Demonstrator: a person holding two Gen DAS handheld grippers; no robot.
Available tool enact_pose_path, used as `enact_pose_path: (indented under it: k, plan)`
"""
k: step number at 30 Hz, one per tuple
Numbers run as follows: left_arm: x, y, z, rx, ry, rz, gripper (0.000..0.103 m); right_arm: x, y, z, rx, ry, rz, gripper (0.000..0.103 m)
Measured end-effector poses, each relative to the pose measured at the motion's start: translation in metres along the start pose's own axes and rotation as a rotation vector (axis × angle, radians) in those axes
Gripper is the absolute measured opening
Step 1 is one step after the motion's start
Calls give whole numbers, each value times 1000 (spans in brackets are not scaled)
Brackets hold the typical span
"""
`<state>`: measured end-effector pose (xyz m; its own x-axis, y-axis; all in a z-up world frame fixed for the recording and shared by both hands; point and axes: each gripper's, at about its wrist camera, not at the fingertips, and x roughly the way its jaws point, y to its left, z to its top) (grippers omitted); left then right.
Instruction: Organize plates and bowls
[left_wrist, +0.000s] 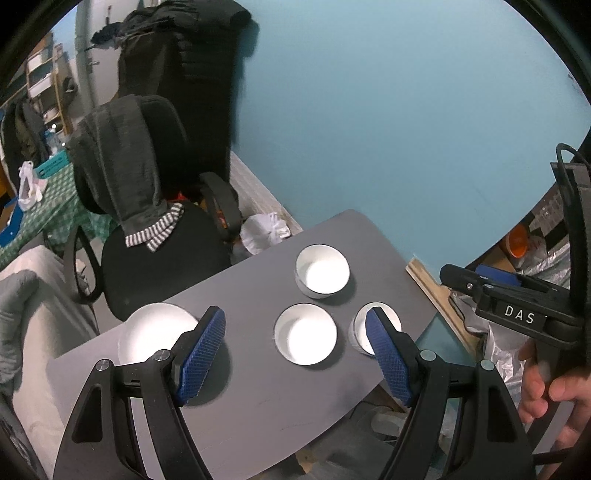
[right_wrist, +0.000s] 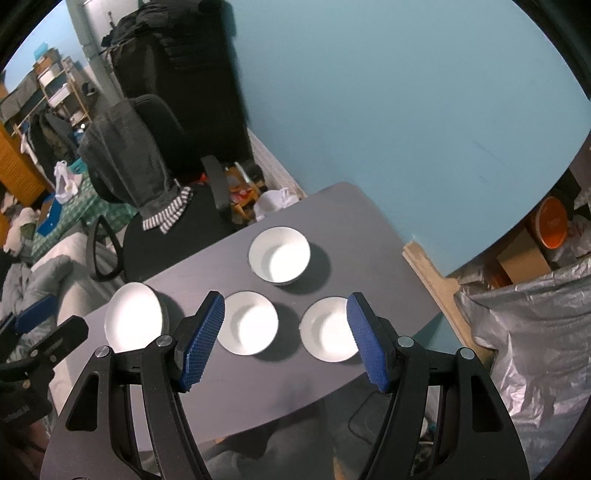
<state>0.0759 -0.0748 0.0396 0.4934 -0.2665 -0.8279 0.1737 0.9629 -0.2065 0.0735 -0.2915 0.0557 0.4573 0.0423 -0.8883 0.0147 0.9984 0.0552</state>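
Four white dishes sit on the grey table (left_wrist: 258, 387). At the back stands a deep bowl (left_wrist: 322, 270) (right_wrist: 279, 254). A shallower middle dish (left_wrist: 305, 334) (right_wrist: 247, 323), a right dish (left_wrist: 384, 314) (right_wrist: 328, 328) and a left dish (left_wrist: 155, 332) (right_wrist: 133, 317) form a front row. My left gripper (left_wrist: 295, 317) hovers open above the middle dish, holding nothing. My right gripper (right_wrist: 285, 301) hovers open above the gap between the middle and right dishes, also holding nothing. Each gripper shows at the edge of the other's view: the right gripper (left_wrist: 465, 277), the left gripper (right_wrist: 48, 326).
A black office chair (left_wrist: 166, 266) draped with a grey garment stands beyond the table's left side, with dark coats (left_wrist: 184, 92) hanging behind it. A wooden plank (right_wrist: 432, 277) and a silver foil bag (right_wrist: 535, 350) flank the table's right edge. Grey bedding (left_wrist: 22, 314) lies at the left.
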Motion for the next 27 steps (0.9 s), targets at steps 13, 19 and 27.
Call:
enact_pose_path:
  k: [13, 19, 27]
  plan:
    - [15, -13, 11, 8, 20, -9, 80, 9, -14, 7, 16, 17, 17, 68]
    - [18, -7, 9, 5, 24, -28, 80, 12, -12, 7, 21, 10, 18, 68]
    - [28, 5, 6, -4, 43, -40, 80, 28, 2, 2, 7, 38, 33, 68]
